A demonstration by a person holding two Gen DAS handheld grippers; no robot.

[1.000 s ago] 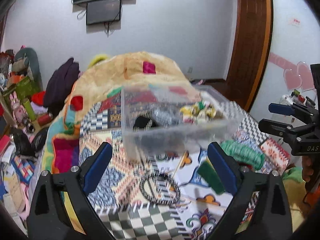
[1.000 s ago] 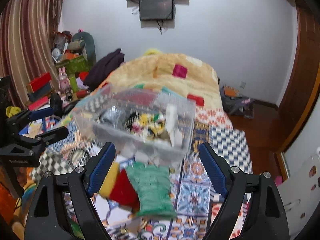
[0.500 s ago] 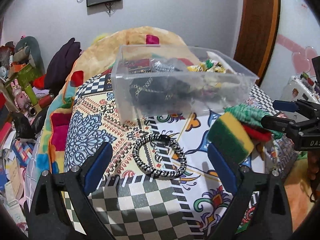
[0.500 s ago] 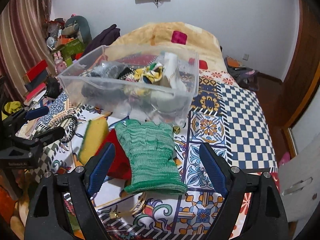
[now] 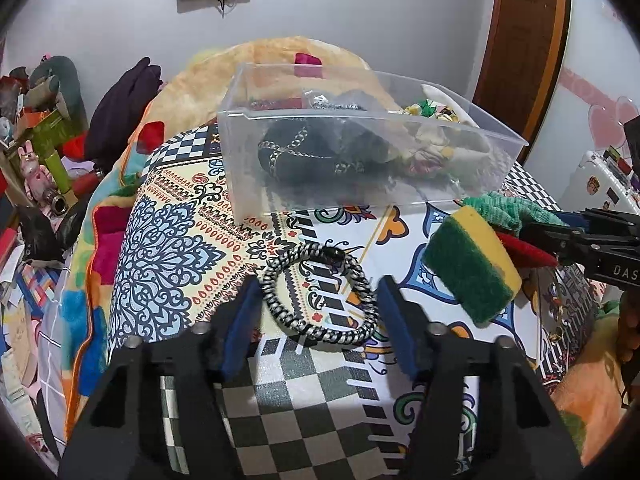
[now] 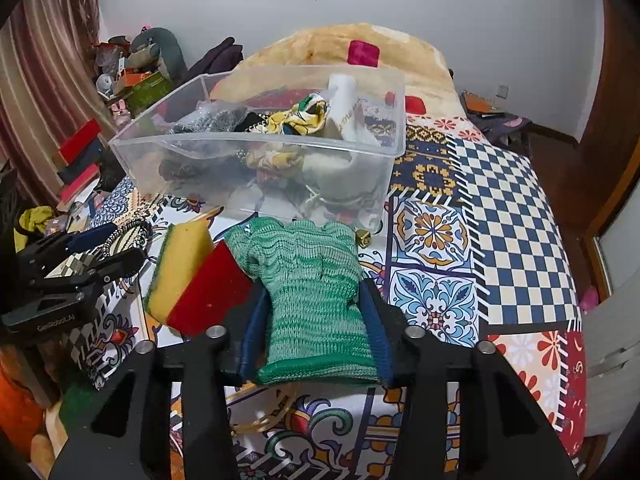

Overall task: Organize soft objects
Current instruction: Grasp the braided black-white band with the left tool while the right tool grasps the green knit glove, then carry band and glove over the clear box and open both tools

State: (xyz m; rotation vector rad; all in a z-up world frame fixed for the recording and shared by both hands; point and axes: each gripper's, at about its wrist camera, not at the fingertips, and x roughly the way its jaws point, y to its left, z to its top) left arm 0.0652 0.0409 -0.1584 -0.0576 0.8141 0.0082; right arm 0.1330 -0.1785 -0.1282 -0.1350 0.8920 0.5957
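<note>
Both grippers have dropped low over the bed (image 6: 512,216) and narrowed their spans since a second ago, when they hung wide apart with the clear plastic bin (image 5: 372,168) well ahead. The left gripper (image 5: 318,300) now has the black-and-white braided hair tie (image 5: 320,292) lying flat on the patterned bedspread right between its fingers — each blue pad just beside the ring's outer edge, though whether they already touch it is hard to tell. The fingers are partly closed, not yet clamped.

The right gripper (image 6: 312,332) straddles the green knitted glove (image 6: 312,292) in the same way: the glove's cuff end sits between the fingers, which press against its sides and appear to be pinching it, while its fingertips point ahead toward the bin. Just outside the left finger lie a red cloth pad (image 6: 208,292) and a yellow-and-green sponge (image 6: 180,264), partly overlapping.

Judging from this, both hands have committed to a pick each; closing fully and lifting toward the bin, which already holds other soft items, looks like the coming step. The limp glove may sag or drag the red pad along.
</note>
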